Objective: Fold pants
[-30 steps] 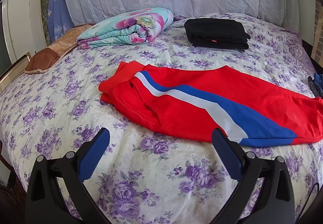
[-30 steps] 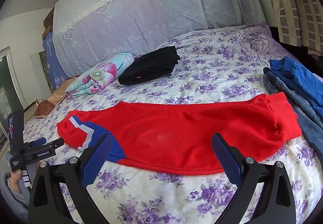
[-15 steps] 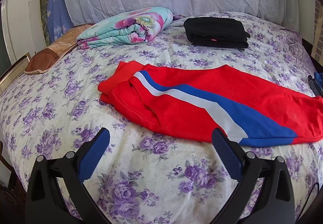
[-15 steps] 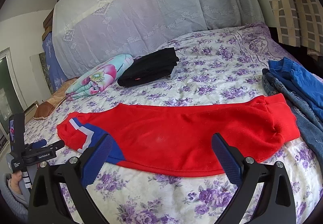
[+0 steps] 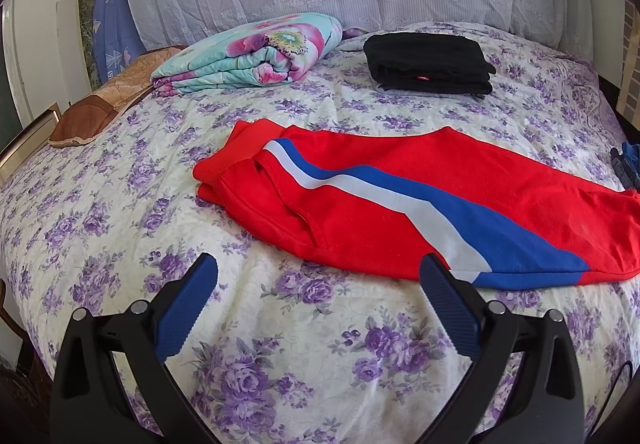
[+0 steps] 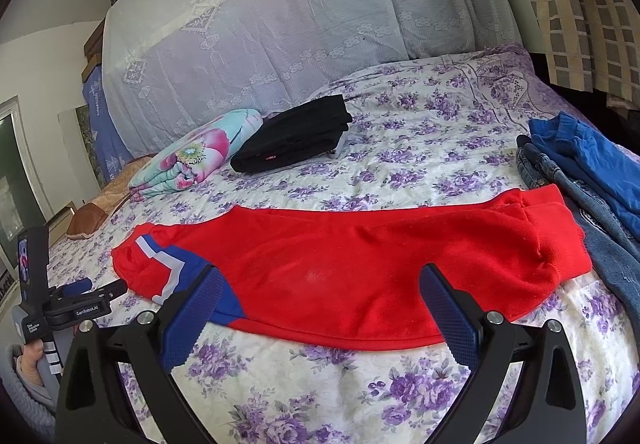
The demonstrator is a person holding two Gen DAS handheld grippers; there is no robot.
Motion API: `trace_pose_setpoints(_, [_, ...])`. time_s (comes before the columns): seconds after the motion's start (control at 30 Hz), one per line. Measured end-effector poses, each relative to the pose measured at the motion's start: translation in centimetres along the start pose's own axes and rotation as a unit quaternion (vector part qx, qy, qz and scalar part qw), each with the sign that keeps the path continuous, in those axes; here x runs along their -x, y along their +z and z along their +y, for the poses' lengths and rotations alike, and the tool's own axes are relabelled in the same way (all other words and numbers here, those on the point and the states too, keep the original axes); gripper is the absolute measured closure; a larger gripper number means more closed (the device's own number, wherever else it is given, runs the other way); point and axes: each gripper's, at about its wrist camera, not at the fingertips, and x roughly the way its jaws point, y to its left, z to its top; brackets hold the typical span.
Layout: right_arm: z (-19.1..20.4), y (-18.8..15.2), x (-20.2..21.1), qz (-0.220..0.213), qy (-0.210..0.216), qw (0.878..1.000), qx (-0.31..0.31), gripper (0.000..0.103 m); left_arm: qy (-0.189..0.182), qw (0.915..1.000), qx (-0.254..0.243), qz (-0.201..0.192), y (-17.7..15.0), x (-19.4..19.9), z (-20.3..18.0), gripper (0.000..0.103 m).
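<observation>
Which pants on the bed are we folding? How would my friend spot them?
Look at the big bed with purple flowers. Near its front edge lie the red pants stretched sideways. Only they have a blue and white stripe; the folded black clothes behind are plain.

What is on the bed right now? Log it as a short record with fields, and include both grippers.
surface: bed with purple floral sheet
target: red track pants with blue and white side stripe, laid flat lengthwise, one leg over the other
waistband end: toward left gripper
cuff end: toward right gripper
left gripper: open, short of the pants, holding nothing
right gripper: open, at the pants' near edge, holding nothing
behind: folded black garment; folded floral quilt
right side: blue and denim clothes pile
</observation>
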Motion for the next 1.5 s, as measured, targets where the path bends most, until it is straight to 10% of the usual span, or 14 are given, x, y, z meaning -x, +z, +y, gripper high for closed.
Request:
trace_pose_setpoints(1.03, [-2.4,-0.7,0.7,0.013,-0.03,0.999,-0.002,0.004,-0.009,0.999,0.023,0.037,-0.4,-2.3,3.4,0.004])
trace_pose_setpoints(1.23, [-7.4,-1.4,2.7,0.012,-0.053,0.997,-0.06,0.004,-0.111,0.979,0.146,0.088,0.5,-5.0,9.9,0.004])
trace_pose_setpoints(1.5, [-10.6,-3.1,1.7,0.031,-0.012,0.987,-0.156,0.004,-0.126,0.9645,0.207,0.104,3.9,-8.1,11.3,0.007])
